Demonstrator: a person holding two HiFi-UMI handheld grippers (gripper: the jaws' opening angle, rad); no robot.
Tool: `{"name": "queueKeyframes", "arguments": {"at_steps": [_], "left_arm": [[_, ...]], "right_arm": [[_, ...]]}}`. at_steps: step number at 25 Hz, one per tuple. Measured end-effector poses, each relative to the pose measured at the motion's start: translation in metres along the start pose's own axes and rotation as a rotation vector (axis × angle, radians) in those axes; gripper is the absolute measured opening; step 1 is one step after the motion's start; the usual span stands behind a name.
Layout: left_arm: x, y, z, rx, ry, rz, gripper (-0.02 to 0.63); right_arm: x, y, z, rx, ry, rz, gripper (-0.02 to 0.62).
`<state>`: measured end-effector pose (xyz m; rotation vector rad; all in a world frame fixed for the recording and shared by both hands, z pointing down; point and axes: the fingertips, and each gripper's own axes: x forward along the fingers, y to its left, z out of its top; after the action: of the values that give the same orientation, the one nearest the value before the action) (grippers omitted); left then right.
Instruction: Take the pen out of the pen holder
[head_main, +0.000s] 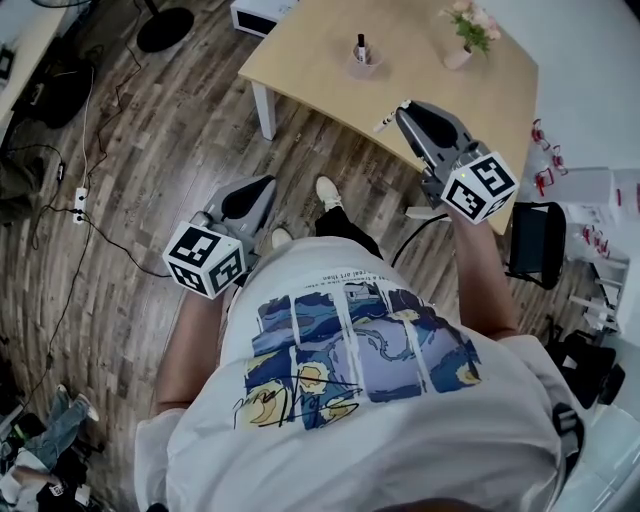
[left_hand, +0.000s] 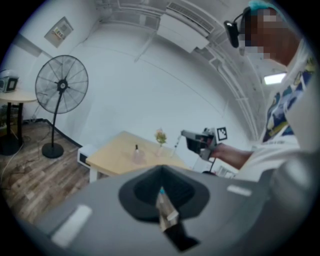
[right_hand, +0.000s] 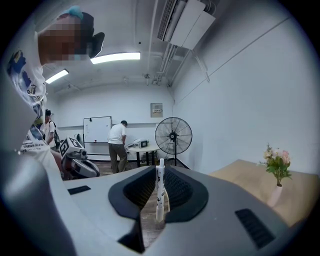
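My right gripper (head_main: 403, 108) hangs above the near edge of the light wooden table (head_main: 320, 60), shut on a white pen (head_main: 385, 122) that sticks out of its tip. In the right gripper view the pen (right_hand: 160, 187) stands upright between the jaws, away from the holder. The clear pen holder (head_main: 363, 62) stands further back on the table with a dark pen still in it. My left gripper (head_main: 262, 185) is low over the floor at the person's left side, shut with nothing in it. The left gripper view shows the holder (left_hand: 137, 155) far ahead.
A small vase of pink flowers (head_main: 465, 40) stands on the table right of the holder. A white box (head_main: 262, 12) sits on the floor behind the table. Cables (head_main: 85, 200) run over the wooden floor at left. A floor fan (right_hand: 173, 136) and another person (right_hand: 118, 145) are across the room.
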<state>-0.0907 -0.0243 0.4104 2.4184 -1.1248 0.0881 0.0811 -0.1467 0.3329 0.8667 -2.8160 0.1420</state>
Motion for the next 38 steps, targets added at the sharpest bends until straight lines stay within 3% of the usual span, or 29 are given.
{"name": "queueKeyframes", "arguments": {"at_steps": [28,38], "left_arm": [[-0.009,0.001,-0.002,-0.001,0.011,0.021,0.008],[0.014,0.005,0.007,0.000,0.017,0.035,0.008]], "right_arm": [[-0.001,-0.002,0.000,0.007,-0.010,0.000,0.049],[0.004,-0.031,-0.003,0.008,-0.011,0.010,0.049]]}}
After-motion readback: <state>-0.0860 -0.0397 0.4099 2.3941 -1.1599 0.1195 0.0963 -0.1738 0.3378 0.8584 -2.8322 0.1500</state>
